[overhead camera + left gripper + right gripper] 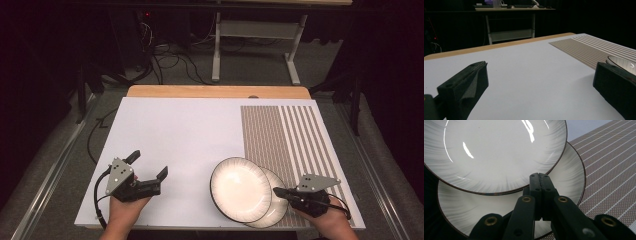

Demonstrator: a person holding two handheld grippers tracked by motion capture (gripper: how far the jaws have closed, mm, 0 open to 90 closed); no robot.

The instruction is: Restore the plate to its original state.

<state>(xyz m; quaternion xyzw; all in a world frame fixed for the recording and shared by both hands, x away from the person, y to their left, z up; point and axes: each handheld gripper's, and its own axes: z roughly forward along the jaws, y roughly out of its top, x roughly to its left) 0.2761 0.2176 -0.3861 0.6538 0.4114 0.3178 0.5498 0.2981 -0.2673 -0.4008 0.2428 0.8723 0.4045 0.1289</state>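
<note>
Two white plates with grey-streaked, dark-edged rims lie overlapped at the front right of the table. The larger-looking upper plate [240,189] [494,152] rests partly on the lower plate [278,207] [571,180]. My right gripper [276,191] [539,177] is shut, its jaws pressed together with nothing between them. Its tips sit over the lower plate, right at the upper plate's rim. My left gripper [147,165] [541,95] stands open at the front left on the white sheet, holding nothing, well to the left of the plates. A plate's edge [621,62] peeks past its right jaw.
A white sheet [175,135] covers most of the wooden table [215,91], and a brown-and-white striped mat [285,135] [586,47] [614,170] lies on the right half under the plates. Beyond the table are a white-legged desk frame [255,45] and floor cables [170,62].
</note>
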